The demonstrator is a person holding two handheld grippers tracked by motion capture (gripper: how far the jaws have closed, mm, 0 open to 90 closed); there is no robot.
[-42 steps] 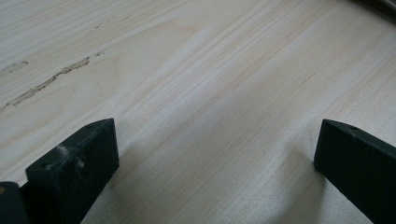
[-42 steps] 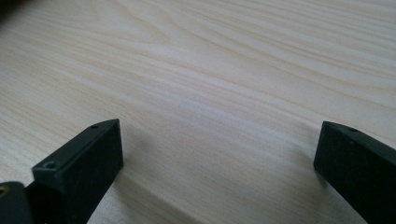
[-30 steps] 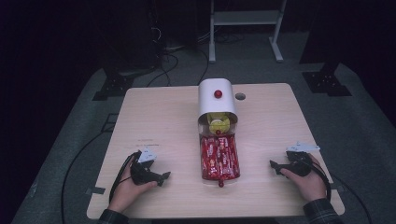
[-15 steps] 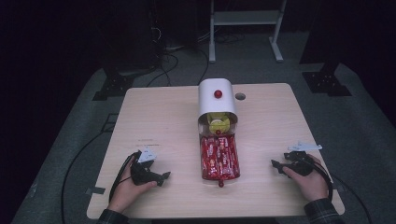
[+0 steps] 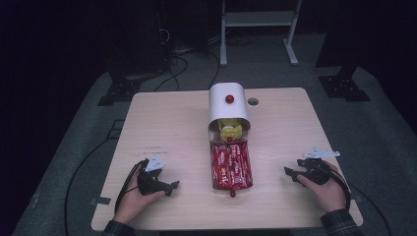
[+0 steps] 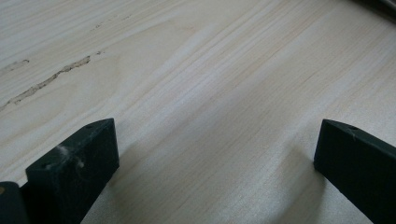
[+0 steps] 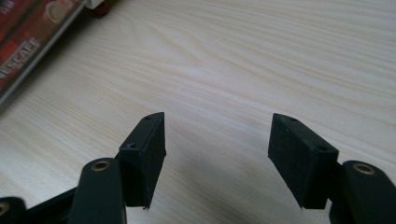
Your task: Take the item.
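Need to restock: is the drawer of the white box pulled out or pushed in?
Pulled out: the drawer juts from the white box toward the person, its red packets exposed.

White lettering on red packets (image 7: 28, 42), unreadable.

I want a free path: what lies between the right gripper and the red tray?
Only bare table lies between the right gripper and the red tray, as the high view shows.

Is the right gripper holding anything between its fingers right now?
No: in the right gripper view the fingers stand apart over bare table, and the red packets lie off to the side.
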